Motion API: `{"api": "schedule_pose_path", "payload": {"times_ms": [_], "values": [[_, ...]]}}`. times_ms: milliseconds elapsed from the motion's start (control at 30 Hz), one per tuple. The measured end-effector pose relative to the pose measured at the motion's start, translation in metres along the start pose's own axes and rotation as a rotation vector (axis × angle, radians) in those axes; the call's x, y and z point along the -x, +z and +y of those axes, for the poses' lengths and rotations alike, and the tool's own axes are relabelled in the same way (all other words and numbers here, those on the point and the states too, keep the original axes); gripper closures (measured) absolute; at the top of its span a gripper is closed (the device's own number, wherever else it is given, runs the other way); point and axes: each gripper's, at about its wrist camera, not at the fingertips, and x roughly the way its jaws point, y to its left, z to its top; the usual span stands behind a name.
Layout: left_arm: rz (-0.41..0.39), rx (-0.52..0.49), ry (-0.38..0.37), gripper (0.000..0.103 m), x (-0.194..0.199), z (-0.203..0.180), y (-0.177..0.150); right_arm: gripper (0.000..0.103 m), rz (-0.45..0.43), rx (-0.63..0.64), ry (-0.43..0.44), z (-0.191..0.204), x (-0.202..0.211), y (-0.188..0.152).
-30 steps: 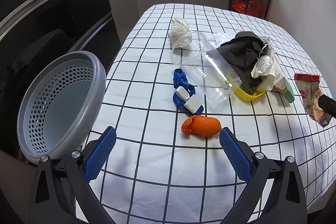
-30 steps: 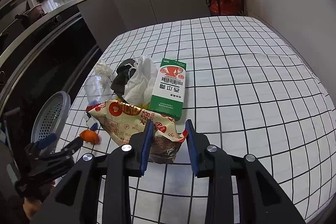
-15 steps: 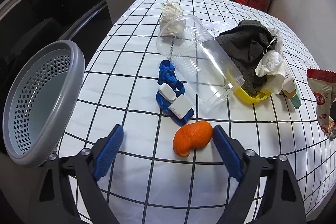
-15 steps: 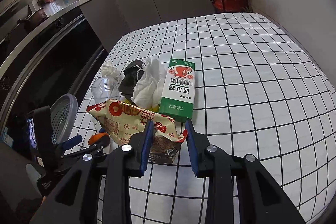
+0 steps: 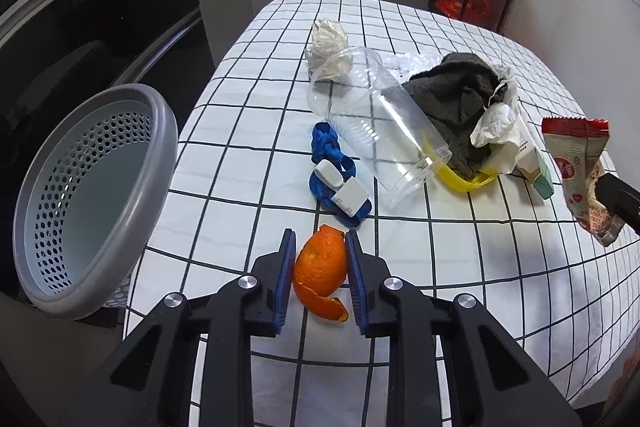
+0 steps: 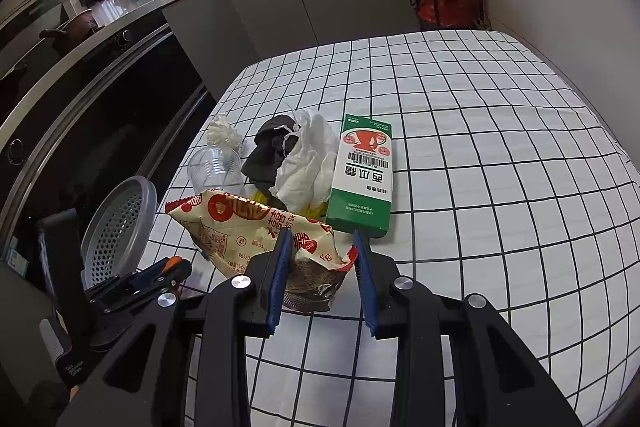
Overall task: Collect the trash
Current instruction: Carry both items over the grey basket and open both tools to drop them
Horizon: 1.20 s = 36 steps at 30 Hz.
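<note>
My left gripper is shut on an orange peel at the near edge of the checked table. The grey perforated trash basket stands off the table's left side, tilted toward me; it also shows in the right wrist view. My right gripper is shut on a crumpled red and cream snack wrapper, held above the table; the wrapper also shows in the left wrist view. The left gripper shows in the right wrist view, lower left.
On the table lie a clear plastic cup, a blue strap with white tags, a crumpled tissue, a dark cloth with white paper over a yellow ring, and a green and white carton. Black oven fronts stand to the left.
My left gripper moved forward to the orange peel and closed on it. My right gripper kept hold of the snack wrapper with little movement.
</note>
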Motion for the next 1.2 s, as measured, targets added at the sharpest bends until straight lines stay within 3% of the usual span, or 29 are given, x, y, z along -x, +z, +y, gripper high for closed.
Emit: {"api": "schedule_pose_path", "payload": {"times_ms": [167, 333, 567, 867, 1200], "values": [[-0.072, 0.017, 0.010, 0.078, 0.033, 0.019, 0.005, 0.073, -0.009, 0.010, 0.010, 0.015, -0.001, 0.002], [-0.147, 0.024, 0.090, 0.078, 0.063, 0.051, 0.011, 0.073, -0.012, 0.032, 0.043, 0.041, -0.005, 0.004], [-0.181, 0.118, 0.196, 0.078, 0.083, 0.123, 0.020, 0.073, -0.015, 0.084, 0.123, 0.101, -0.020, 0.009], [-0.166, 0.210, 0.297, 0.078, 0.075, 0.198, 0.023, 0.072, 0.011, 0.216, 0.194, 0.199, -0.058, 0.008], [-0.114, 0.233, 0.319, 0.078, 0.049, 0.239, 0.023, 0.072, 0.110, 0.265, 0.222, 0.260, -0.124, 0.005]]}}
